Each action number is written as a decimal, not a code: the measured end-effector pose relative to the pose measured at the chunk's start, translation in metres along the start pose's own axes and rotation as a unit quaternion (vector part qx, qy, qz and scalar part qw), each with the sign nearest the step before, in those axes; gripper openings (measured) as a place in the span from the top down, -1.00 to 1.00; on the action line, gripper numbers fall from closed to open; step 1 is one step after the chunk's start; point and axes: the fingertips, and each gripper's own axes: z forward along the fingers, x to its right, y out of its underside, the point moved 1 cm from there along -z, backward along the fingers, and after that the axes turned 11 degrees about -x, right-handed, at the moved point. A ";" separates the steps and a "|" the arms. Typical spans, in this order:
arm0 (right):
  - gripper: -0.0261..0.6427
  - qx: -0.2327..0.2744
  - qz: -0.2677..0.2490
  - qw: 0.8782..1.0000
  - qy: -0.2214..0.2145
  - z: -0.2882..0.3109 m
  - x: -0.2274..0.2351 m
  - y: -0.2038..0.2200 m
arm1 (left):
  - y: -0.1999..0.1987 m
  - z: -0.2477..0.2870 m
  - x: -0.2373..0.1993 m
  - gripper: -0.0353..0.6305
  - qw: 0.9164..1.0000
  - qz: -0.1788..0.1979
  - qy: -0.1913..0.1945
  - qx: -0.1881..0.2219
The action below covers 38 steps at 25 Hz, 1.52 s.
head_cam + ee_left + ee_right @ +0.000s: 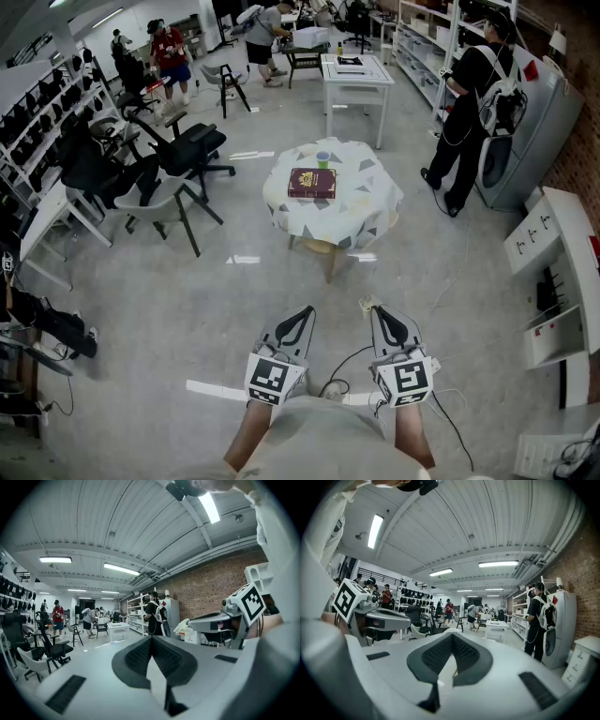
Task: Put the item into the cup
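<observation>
A small round table with a patterned white cloth [375, 202] stands on the floor well ahead of me. On it lie a dark red flat box [311, 183] and, just behind it, a small green cup [322, 159]. My left gripper [306, 311] and right gripper [378, 309] are held side by side low in the head view, well short of the table. Both point forward, with the jaws closed tip to tip and nothing between them. In the left gripper view the left gripper [151, 638] is shut, and in the right gripper view the right gripper [452, 635] is shut too. Neither gripper view shows the cup.
Black and grey office chairs [183, 150] crowd the left side. A person in black [473, 112] stands at the right by a white appliance [525, 131]. A white table [356, 75] stands behind, a white cabinet [553, 272] at the right, and cables [347, 361] lie on the floor.
</observation>
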 end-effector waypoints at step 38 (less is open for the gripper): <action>0.91 -0.033 0.005 0.998 0.047 0.210 0.068 -0.039 | -0.037 0.171 -0.164 0.86 0.998 0.004 0.055 0.012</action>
